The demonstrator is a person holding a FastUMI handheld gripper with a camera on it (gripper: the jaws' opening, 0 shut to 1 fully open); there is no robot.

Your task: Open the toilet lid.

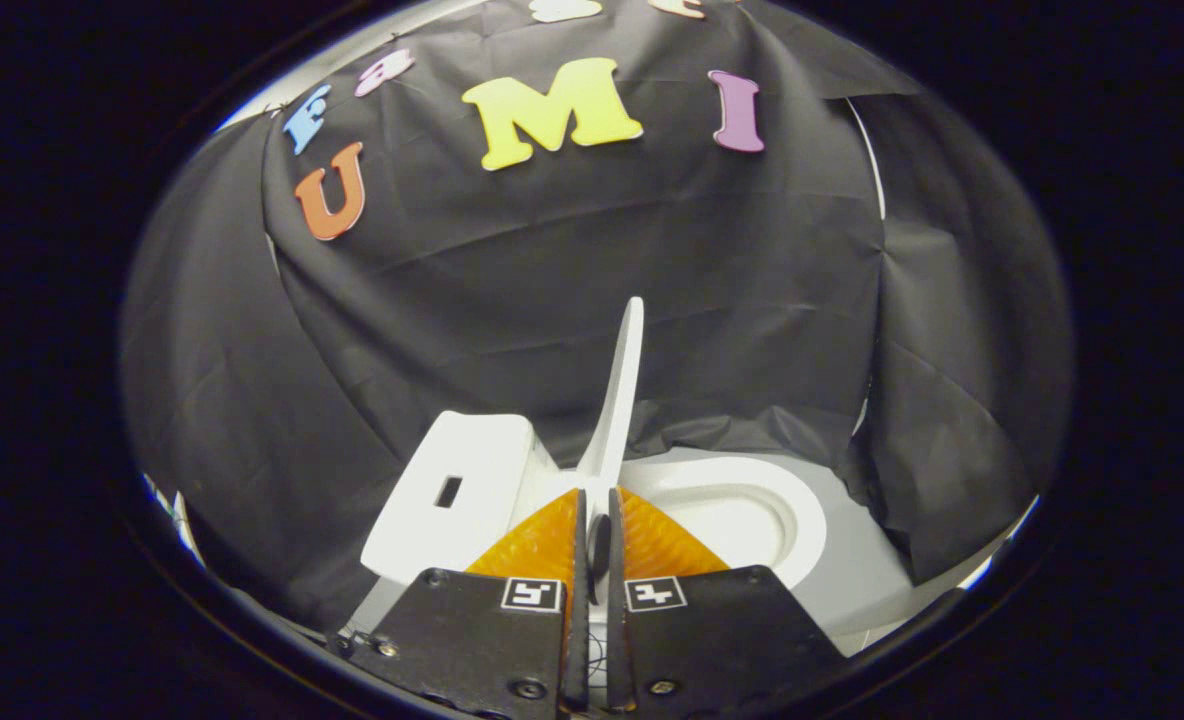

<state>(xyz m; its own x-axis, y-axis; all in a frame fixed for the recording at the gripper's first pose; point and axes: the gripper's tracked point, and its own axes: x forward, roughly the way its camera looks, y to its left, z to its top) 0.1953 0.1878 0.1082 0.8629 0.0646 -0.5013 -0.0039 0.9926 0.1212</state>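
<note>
The gripper clamped the one upright lid edge between its fingers, beside one tank.

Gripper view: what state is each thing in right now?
Toilet lid: raised upright, seen edge-on, its lower edge between the fingers.
Gripper: shut on the toilet lid.
Toilet bowl: uncovered, beyond the fingers.
Toilet tank: closed top, beside the lid.
</note>
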